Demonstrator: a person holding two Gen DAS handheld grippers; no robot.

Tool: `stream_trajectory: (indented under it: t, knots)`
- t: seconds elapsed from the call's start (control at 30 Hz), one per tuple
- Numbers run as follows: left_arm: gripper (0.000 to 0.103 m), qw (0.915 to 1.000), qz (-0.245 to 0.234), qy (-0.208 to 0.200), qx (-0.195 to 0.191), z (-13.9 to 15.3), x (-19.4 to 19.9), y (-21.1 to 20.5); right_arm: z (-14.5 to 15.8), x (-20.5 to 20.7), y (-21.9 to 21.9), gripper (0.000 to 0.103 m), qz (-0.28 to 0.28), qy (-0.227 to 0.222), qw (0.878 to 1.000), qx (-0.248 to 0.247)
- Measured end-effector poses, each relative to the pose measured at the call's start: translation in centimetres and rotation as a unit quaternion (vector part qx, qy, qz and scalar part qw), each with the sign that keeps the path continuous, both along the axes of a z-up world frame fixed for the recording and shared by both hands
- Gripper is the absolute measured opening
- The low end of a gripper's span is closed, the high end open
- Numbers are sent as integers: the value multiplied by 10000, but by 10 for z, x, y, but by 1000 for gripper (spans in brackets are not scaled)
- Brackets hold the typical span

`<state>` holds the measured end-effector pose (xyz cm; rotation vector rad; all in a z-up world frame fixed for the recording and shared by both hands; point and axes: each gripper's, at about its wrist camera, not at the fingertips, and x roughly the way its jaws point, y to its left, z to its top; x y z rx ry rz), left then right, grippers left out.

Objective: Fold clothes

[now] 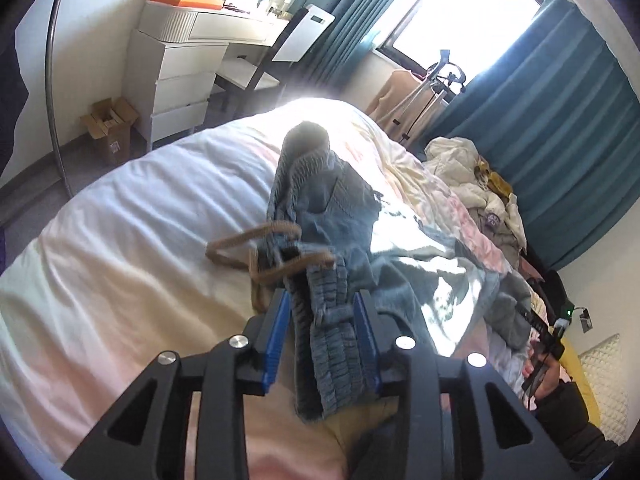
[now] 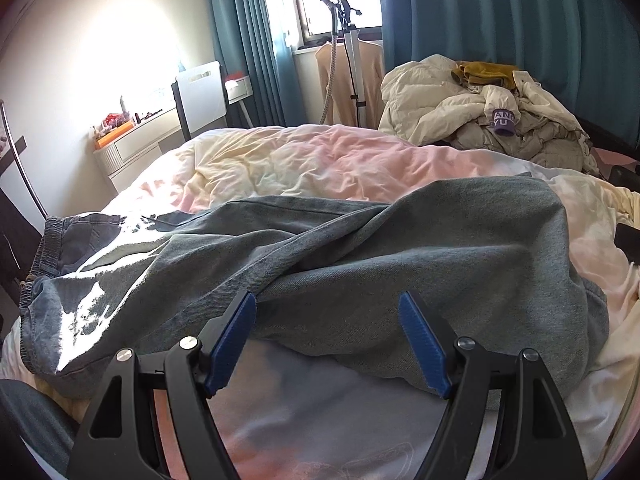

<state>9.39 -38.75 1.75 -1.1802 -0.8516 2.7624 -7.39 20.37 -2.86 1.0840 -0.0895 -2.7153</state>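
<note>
A pair of blue-grey denim trousers (image 2: 360, 256) lies across the pale pink and white duvet (image 2: 304, 160), its elastic waistband at the left. In the left wrist view my left gripper (image 1: 322, 300) is shut on that gathered waistband (image 1: 332, 344), and a tan drawstring (image 1: 256, 248) loops out to the left of it. The trousers (image 1: 340, 200) stretch away from the blue pads toward the window. My right gripper (image 2: 328, 302) stands open just in front of the trouser leg's near edge, with only fabric and duvet between its blue pads (image 2: 424, 348).
A heap of cream jackets and other clothes (image 2: 480, 116) fills the bed's far right. A white dresser (image 1: 180, 56) and chair (image 1: 276, 48) stand by the wall, a cardboard box (image 1: 110, 128) on the floor. A person's hand (image 1: 548, 376) holds the other gripper at right.
</note>
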Motion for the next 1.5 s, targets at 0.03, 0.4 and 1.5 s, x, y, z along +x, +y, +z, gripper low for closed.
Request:
stream_trajectory:
  t: [0.03, 0.4, 1.5]
  knots:
    - [35, 10000, 18, -5, 29, 1, -16, -6, -2, -1, -1, 75, -8, -44, 10000, 1]
    - [49, 9996, 62, -247, 100, 0, -161, -30, -16, -5, 2, 75, -455, -389, 9982, -57]
    - [6, 9934, 1034, 76, -486, 100, -321, -67, -41, -49, -4, 75, -731, -486, 9961, -96]
